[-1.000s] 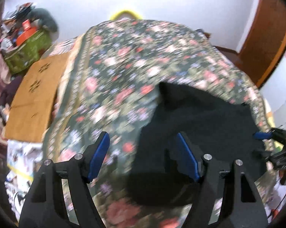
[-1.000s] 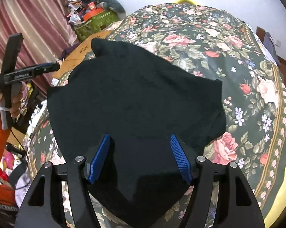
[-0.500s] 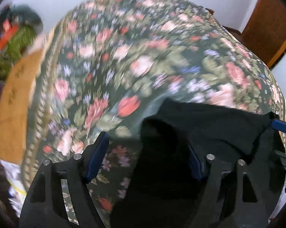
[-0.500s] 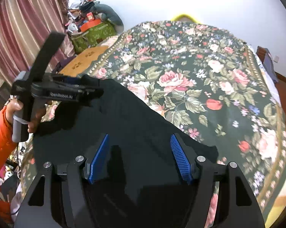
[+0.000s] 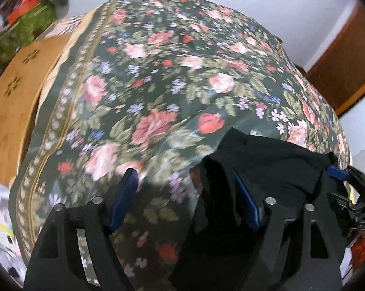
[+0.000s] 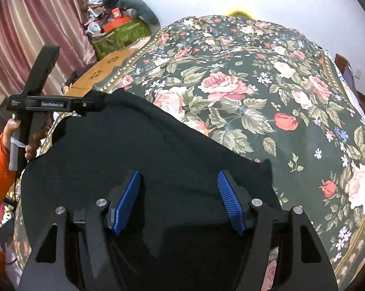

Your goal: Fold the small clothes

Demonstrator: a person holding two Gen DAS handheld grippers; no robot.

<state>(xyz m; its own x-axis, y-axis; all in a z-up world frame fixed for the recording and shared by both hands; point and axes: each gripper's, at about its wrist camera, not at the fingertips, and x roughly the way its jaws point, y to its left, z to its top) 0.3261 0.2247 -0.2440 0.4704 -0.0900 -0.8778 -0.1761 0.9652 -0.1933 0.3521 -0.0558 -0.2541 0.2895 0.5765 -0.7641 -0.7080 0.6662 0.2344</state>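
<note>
A black garment (image 6: pixel 138 160) lies on a bed covered by a dark floral bedspread (image 6: pixel 255 92). In the right wrist view it fills the lower left and centre of the frame, its upper edge running diagonally from the left middle down toward the right.

The right tongs (image 6: pixel 178 198) sit at the bottom centre of that view, their blue-padded fingers (image 6: pixel 227 201) spread wide apart over the black cloth with nothing pinched between them.

The left tongs (image 6: pixel 95 101) appear at the left middle of the right wrist view, held by a hand (image 6: pixel 31 140) in an orange sleeve, their tip at the upper left corner of the garment. In the left wrist view the left tongs (image 5: pixel 184 196) are spread at the bottom of the frame; the black cloth (image 5: pixel 267 169) drapes over the right finger, while the left finger (image 5: pixel 124 196) stands over bare bedspread (image 5: pixel 158 72). Whether any cloth is gripped cannot be told.

A wooden board (image 6: pixel 104 72) lies beside the bed at the upper left, with a green bag (image 6: pixel 119 36) beyond it and striped curtains (image 6: pixel 29 36) behind.
</note>
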